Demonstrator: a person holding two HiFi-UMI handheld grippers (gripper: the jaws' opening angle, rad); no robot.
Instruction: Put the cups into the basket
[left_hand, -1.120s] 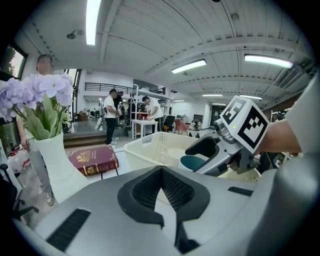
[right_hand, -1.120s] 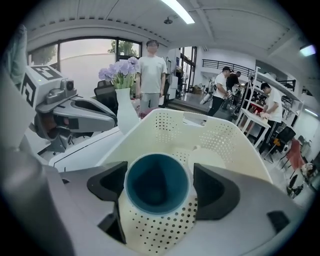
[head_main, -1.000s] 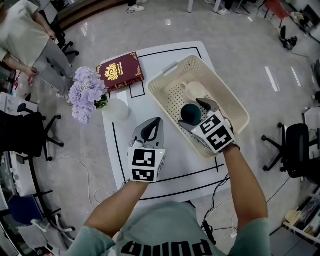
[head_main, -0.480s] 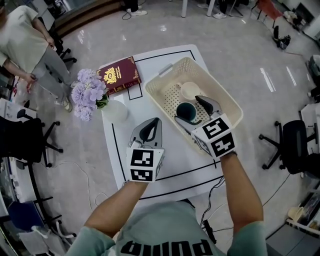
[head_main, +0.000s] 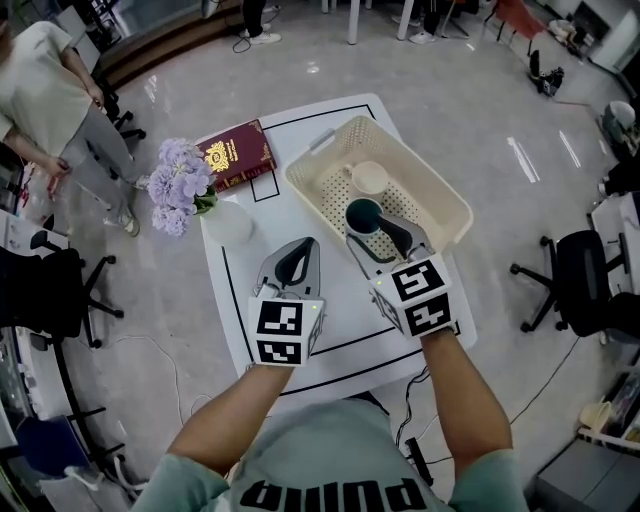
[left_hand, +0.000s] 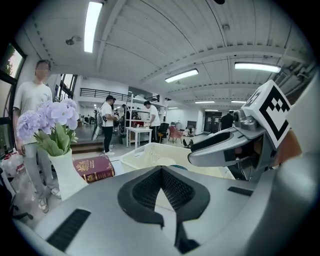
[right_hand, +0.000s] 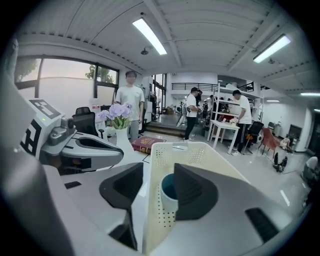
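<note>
A cream perforated basket sits at the table's far right. Inside it stand a cream cup and a dark teal cup, both upright. My right gripper hovers over the basket's near rim, just short of the teal cup, and its jaws are closing with no cup between them. In the right gripper view the teal cup stands beyond the jaws, behind the basket wall. My left gripper hangs over the table's middle, shut and empty, its pads meeting.
A white vase of purple flowers and a red book occupy the table's far left. The white table has black marked lines. A person stands at the left. Office chairs surround the table.
My right gripper let go of the teal cup inside the basket and drew back toward me. The cup now stands on the basket floor. The left gripper stayed put.
</note>
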